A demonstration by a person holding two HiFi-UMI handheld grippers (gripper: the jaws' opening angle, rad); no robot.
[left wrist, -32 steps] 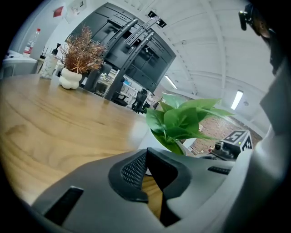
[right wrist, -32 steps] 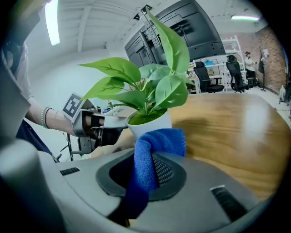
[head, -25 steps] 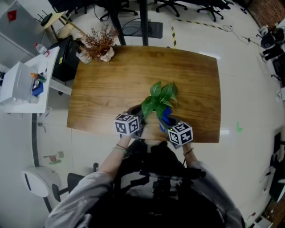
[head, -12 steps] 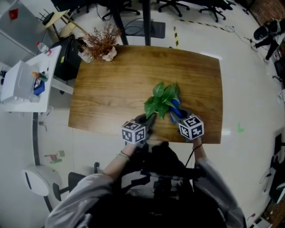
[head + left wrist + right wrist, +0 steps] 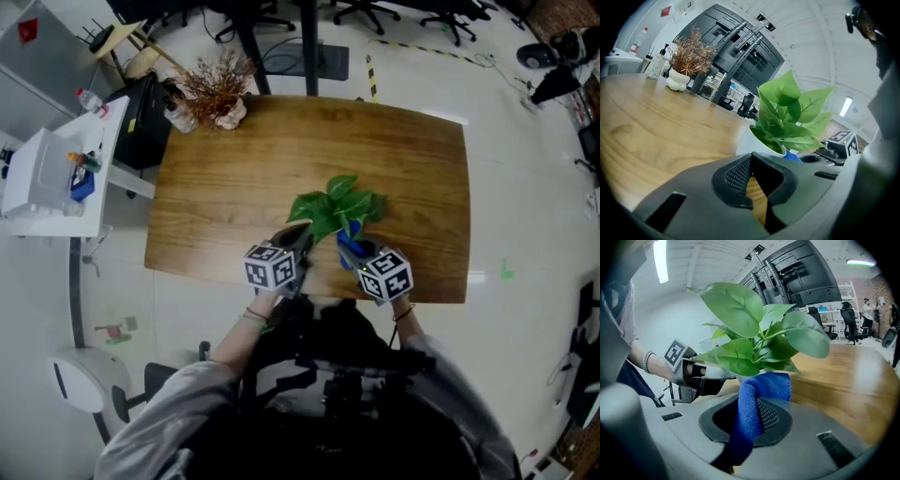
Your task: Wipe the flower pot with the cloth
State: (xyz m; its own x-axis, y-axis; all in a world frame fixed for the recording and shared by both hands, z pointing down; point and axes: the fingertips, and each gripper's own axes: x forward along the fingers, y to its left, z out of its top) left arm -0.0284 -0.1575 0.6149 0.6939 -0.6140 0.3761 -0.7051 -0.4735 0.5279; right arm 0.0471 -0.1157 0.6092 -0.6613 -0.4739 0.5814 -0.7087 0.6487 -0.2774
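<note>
An office floor with chairs surrounds a wooden table (image 5: 234, 178) with a smooth, varnished grain. A dried sprig in a white vase (image 5: 214, 94) stands at its far corner. The pot (image 5: 746, 141), white, smooth and rounded, sits near the front edge under broad glossy leaves (image 5: 754, 343). The right gripper (image 5: 757, 404) has its jaws clamped on the cloth (image 5: 761, 390), a soft blue terry fold draped over the tips so that fabric, not plastic, meets the pot's side. The left gripper (image 5: 751, 157) has its jaws closed, tips touching, and holds nothing. It sits just beside the pot's opposite side, probably to brace it against the rubbing, though I cannot tell whether it touches.
</note>
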